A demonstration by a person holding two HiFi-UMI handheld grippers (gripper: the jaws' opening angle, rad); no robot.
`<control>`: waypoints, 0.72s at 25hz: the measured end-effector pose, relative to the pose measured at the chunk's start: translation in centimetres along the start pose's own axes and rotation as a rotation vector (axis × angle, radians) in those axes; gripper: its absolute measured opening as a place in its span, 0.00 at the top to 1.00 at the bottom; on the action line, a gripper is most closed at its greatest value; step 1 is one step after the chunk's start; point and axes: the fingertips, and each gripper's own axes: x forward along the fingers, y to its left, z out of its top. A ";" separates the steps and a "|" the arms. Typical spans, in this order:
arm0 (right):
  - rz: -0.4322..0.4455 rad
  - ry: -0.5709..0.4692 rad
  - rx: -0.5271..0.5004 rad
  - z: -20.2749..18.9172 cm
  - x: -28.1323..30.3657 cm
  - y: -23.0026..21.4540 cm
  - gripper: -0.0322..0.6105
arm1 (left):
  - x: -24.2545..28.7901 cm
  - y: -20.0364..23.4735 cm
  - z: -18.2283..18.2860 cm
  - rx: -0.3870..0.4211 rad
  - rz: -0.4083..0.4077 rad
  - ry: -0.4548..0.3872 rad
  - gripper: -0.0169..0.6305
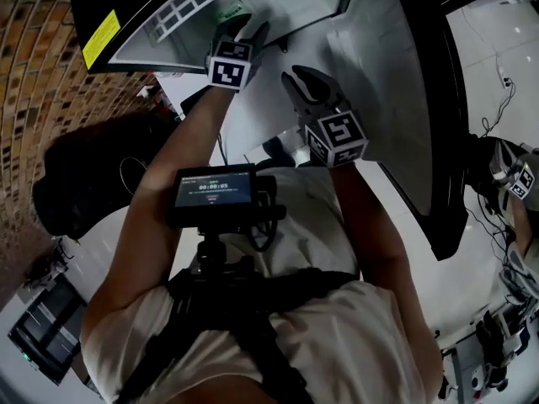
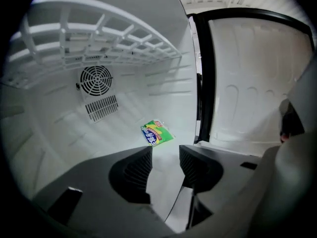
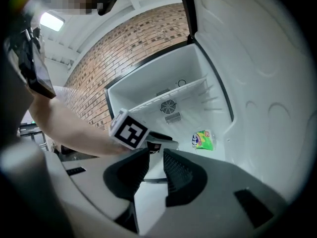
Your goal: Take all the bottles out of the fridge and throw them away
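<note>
No bottle shows in any view. The open fridge is white inside, with a wire shelf high up and a round fan grille on its back wall. A green and yellow packet lies on the fridge floor near the door side, and the packet also shows in the right gripper view. My left gripper reaches into the fridge mouth, open and empty. The right gripper hangs outside in front of the fridge, below the left gripper, its jaws apart with nothing between them.
The fridge door stands swung open on the right. A brick wall runs along the left, with a black bag on the floor below it. A camera screen sits on the person's chest. Another marker cube shows at the far right.
</note>
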 end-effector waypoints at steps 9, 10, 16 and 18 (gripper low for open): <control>0.004 0.041 0.040 -1.1 -0.9 0.4 0.80 | 6.0 2.7 0.9 -0.064 0.026 0.067 0.62; 0.006 0.045 0.043 -1.2 -0.9 0.2 0.80 | 6.6 2.6 1.0 -0.054 0.018 0.076 0.60; 0.000 0.051 0.068 -1.2 -0.4 -0.5 0.80 | 9.7 3.3 0.6 -0.126 -0.040 0.111 0.54; -0.006 0.059 0.087 -1.5 -0.4 -0.8 0.80 | 10.5 3.3 0.7 -0.137 -0.058 0.113 0.54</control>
